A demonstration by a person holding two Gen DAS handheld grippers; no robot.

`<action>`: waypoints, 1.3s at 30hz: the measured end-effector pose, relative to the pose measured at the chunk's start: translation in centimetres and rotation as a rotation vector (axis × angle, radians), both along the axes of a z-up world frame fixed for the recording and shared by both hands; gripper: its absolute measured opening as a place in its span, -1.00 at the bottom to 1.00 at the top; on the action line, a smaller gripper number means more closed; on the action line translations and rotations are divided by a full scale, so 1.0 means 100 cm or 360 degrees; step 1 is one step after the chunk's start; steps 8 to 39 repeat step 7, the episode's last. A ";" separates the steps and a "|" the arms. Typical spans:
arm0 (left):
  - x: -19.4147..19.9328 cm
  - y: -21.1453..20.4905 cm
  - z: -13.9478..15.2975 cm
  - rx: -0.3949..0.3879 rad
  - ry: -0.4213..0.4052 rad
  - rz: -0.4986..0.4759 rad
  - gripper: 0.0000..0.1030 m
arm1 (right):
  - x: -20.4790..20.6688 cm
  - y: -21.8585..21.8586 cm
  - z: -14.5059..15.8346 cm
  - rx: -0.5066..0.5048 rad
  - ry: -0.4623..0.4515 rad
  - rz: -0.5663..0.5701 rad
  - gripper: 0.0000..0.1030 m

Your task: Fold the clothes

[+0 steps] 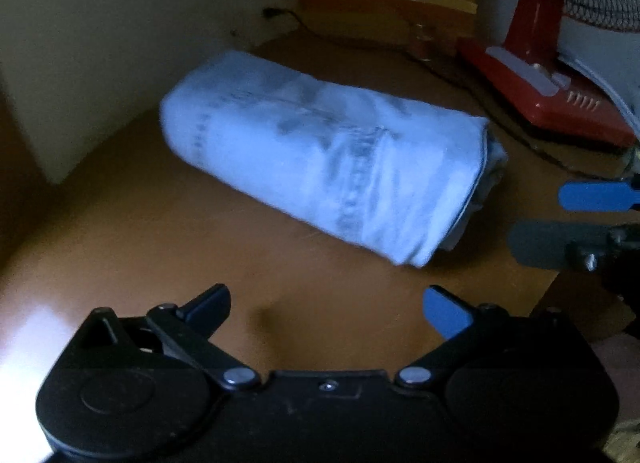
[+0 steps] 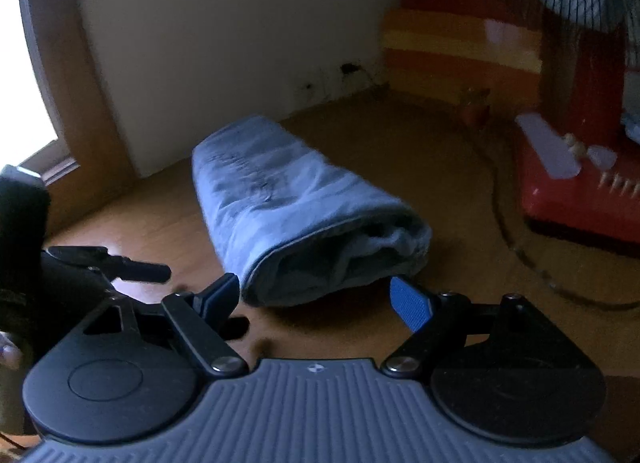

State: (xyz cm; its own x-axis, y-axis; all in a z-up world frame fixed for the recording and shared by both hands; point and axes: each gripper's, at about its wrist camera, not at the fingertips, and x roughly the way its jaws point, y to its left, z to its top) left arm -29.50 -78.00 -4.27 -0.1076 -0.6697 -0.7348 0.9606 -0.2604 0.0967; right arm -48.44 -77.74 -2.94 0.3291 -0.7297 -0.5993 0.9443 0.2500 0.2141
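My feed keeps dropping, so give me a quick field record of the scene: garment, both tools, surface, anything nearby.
garment: light blue garment, folded into a compact bundle, layered open end toward the right tool
surface: brown wooden surface
left tool: left tool open, empty, short of the garment's long side, not touching
right tool: right tool open, empty, at the bundle's open end; contact cannot be told
nearby: red fan to the right; its cable runs across the surface
wall: pale wall behind the garment
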 end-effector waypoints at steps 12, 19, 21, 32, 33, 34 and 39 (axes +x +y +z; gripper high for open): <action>0.030 0.039 0.022 -0.0087 0.0131 0.0187 1.00 | 0.014 0.012 -0.005 0.0028 0.0022 0.0083 0.69; 0.030 0.039 0.022 -0.0087 0.0131 0.0187 1.00 | 0.014 0.012 -0.005 0.0028 0.0022 0.0083 0.69; 0.030 0.039 0.022 -0.0087 0.0131 0.0187 1.00 | 0.014 0.012 -0.005 0.0028 0.0022 0.0083 0.69; 0.030 0.039 0.022 -0.0087 0.0131 0.0187 1.00 | 0.014 0.012 -0.005 0.0028 0.0022 0.0083 0.69; 0.030 0.039 0.022 -0.0087 0.0131 0.0187 1.00 | 0.014 0.012 -0.005 0.0028 0.0022 0.0083 0.69; 0.030 0.039 0.022 -0.0087 0.0131 0.0187 1.00 | 0.014 0.012 -0.005 0.0028 0.0022 0.0083 0.69; 0.030 0.039 0.022 -0.0087 0.0131 0.0187 1.00 | 0.014 0.012 -0.005 0.0028 0.0022 0.0083 0.69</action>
